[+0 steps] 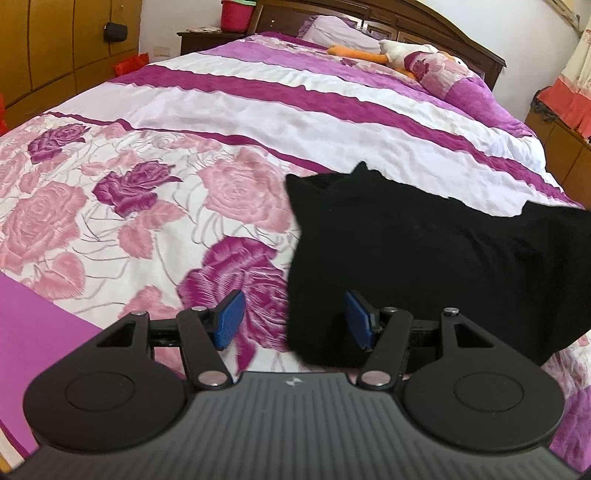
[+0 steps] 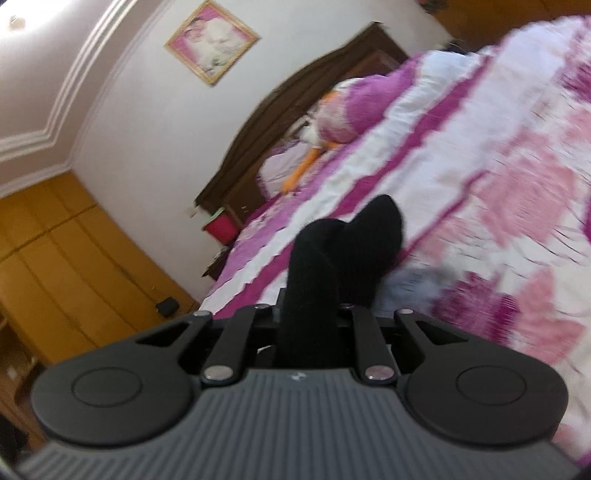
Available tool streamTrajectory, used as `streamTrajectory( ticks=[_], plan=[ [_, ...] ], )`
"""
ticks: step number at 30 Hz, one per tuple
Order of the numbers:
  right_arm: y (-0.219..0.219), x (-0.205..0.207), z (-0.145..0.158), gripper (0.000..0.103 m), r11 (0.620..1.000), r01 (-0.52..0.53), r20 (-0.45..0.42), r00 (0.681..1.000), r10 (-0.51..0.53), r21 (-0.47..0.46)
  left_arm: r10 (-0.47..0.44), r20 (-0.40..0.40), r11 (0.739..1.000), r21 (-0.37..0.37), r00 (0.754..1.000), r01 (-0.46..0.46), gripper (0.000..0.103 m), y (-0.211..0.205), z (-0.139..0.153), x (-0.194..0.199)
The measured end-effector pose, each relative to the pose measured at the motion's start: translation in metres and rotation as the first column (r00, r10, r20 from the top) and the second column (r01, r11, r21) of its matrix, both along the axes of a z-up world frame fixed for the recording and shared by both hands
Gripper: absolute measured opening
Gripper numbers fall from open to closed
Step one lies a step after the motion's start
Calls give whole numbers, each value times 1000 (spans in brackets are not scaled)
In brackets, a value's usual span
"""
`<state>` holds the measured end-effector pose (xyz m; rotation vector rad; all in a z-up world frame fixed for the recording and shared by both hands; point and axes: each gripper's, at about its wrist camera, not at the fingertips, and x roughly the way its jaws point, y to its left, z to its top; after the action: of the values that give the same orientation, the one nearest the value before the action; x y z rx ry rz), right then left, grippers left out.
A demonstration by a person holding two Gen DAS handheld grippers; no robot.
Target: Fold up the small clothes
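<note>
A small black garment (image 1: 424,254) lies on the rose-patterned bedspread (image 1: 155,206) at the right of the left wrist view, its far edge raised into a peak. My left gripper (image 1: 295,317) hovers open over the garment's near left edge; one blue pad (image 1: 231,319) is above the bedspread, the other (image 1: 357,320) above the black cloth. In the right wrist view, which is rolled and blurred, my right gripper (image 2: 310,314) is shut on a bunched fold of the black garment (image 2: 332,251), lifted off the bed. The cloth hides its pads.
At the head of the bed lie a white and orange plush toy (image 1: 391,51), a pillow (image 1: 436,74) and the dark wooden headboard (image 1: 443,29). A nightstand with a red bucket (image 1: 236,14) and yellow wardrobes (image 1: 55,48) stand at the left.
</note>
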<state>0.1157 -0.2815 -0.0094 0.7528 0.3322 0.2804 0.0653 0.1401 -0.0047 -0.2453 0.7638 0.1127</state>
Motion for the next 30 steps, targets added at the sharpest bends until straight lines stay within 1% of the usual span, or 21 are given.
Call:
streamTrajectory(
  ticks=[3, 6, 11, 13, 14, 17, 19, 20, 22, 24, 26, 28, 30],
  plan=[
    [26, 4, 19, 16, 997, -44, 39, 998, 46, -67, 15, 18, 1000, -19, 1000, -15, 66, 10, 1, -2],
    [60, 10, 34, 16, 983, -86, 64, 993, 98, -162, 38, 28, 998, -57, 999, -37, 66, 19, 0, -5],
    [117, 18, 43, 16, 947, -181, 73, 976, 207, -267, 66, 27, 993, -102, 997, -63, 66, 32, -6, -11],
    [139, 23, 39, 16, 924, -224, 57, 966, 254, -309, 78, 35, 989, -132, 996, -72, 66, 37, -7, -12],
    [151, 26, 33, 16, 910, -248, 35, 961, 274, -333, 74, 40, 987, -145, 996, -68, 66, 39, -7, -13],
    [182, 36, 8, 16, 863, -321, -60, 944, 324, -391, 66, 46, 988, -143, 997, -59, 66, 41, -8, -14],
    [195, 40, -10, 16, 836, -362, -123, 931, 342, -413, 67, 49, 988, -144, 997, -60, 66, 45, -10, -16],
    [199, 41, -17, 16, 831, -368, -138, 929, 343, -418, 69, 48, 987, -149, 996, -61, 66, 47, -11, -17],
    [203, 41, -24, 15, 833, -371, -149, 929, 340, -410, 70, 47, 986, -157, 996, -62, 66, 53, -13, -19],
    [203, 41, -19, 16, 838, -364, -140, 931, 337, -406, 72, 51, 986, -153, 996, -64, 66, 58, -13, -20],
    [205, 37, -8, 16, 840, -353, -107, 934, 340, -413, 77, 56, 987, -147, 995, -68, 66, 64, -13, -22],
    [212, 27, 9, 16, 812, -343, -54, 931, 362, -472, 88, 64, 986, -150, 994, -77, 66, 70, -13, -24],
    [224, 20, 16, 16, 773, -366, -33, 912, 410, -518, 100, 66, 984, -156, 993, -89, 66, 76, -13, -24]
  ],
)
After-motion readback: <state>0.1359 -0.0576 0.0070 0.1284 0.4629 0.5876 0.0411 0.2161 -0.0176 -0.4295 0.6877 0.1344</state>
